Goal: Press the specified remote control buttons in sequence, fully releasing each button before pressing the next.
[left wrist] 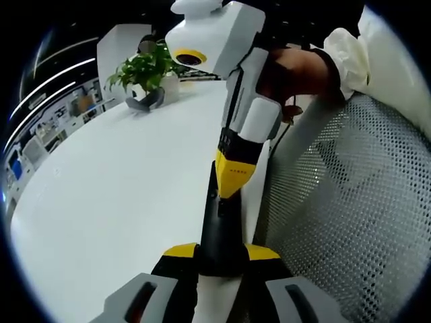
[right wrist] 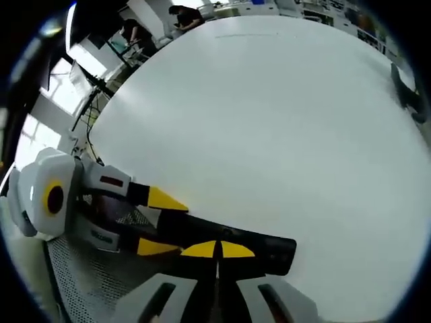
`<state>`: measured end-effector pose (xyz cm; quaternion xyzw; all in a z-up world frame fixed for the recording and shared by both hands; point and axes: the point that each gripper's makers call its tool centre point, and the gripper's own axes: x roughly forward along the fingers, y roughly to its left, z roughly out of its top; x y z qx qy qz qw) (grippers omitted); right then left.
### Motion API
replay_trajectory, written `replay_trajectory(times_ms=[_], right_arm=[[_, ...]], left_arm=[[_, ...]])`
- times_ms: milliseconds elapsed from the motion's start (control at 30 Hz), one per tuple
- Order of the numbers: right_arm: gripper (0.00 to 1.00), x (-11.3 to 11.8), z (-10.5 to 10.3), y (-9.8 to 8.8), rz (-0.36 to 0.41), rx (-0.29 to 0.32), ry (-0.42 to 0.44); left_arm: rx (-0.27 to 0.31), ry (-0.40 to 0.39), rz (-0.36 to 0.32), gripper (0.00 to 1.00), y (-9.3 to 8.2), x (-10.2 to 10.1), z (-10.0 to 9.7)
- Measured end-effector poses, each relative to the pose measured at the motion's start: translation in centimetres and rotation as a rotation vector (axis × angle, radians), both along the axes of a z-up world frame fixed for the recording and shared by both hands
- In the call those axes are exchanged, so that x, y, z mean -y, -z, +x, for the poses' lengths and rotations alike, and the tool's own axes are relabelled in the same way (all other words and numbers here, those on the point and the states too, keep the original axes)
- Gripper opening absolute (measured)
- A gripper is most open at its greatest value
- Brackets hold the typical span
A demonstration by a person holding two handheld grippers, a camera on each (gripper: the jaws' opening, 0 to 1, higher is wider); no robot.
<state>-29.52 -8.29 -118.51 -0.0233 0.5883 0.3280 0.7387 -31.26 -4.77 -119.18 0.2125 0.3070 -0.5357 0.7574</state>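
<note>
A long black remote control (left wrist: 217, 219) is held above the white table's edge. My left gripper (left wrist: 222, 253) is shut on its near end, with a yellow tip on each side. My right gripper (left wrist: 233, 176) comes in from above, held by a person's hand, its yellow tips together and resting on the remote's far part. In the right gripper view the remote (right wrist: 269, 250) lies across the bottom. My right gripper (right wrist: 217, 250) is shut, its tips on top of the remote. The left gripper (right wrist: 161, 223) clamps the remote's left end.
The white table (left wrist: 114, 195) stretches away with a potted plant (left wrist: 145, 73) at its far end. A white mesh chair back (left wrist: 350, 208) stands close on the right, seen also as the mesh (right wrist: 87, 279). A dark object (right wrist: 407, 91) sits at the table's right side.
</note>
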Motion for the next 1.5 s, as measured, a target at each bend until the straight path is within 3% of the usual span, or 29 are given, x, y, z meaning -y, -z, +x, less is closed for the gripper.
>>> replay_trajectory(times_ms=[233, 633, 700, 800, 1500], right_arm=[[0.00, 0.1, 0.0, 0.0, 0.038, -0.001, 0.033], [0.00, 0.0, -0.1, -0.1, 0.025, 0.021, 0.023], [0.00, 0.2, -0.8, 0.0, 0.011, -0.023, 0.014], [0.00, 0.1, -0.6, -0.1, 0.013, -0.004, 0.014], [0.00, 0.3, -1.1, 0.2, -0.010, -0.039, 0.007]], left_arm=[[0.001, 0.003, -0.005, 0.25, 0.1, 0.0, 0.0], [-0.001, 0.004, -0.001, 0.25, 0.1, 0.0, 0.0], [-0.001, 0.004, 0.000, 0.25, 0.0, 0.0, 0.0], [-0.001, 0.004, 0.000, 0.25, 0.0, 0.0, 0.0], [0.001, 0.010, -0.008, 0.25, 0.0, 0.0, 0.0]])
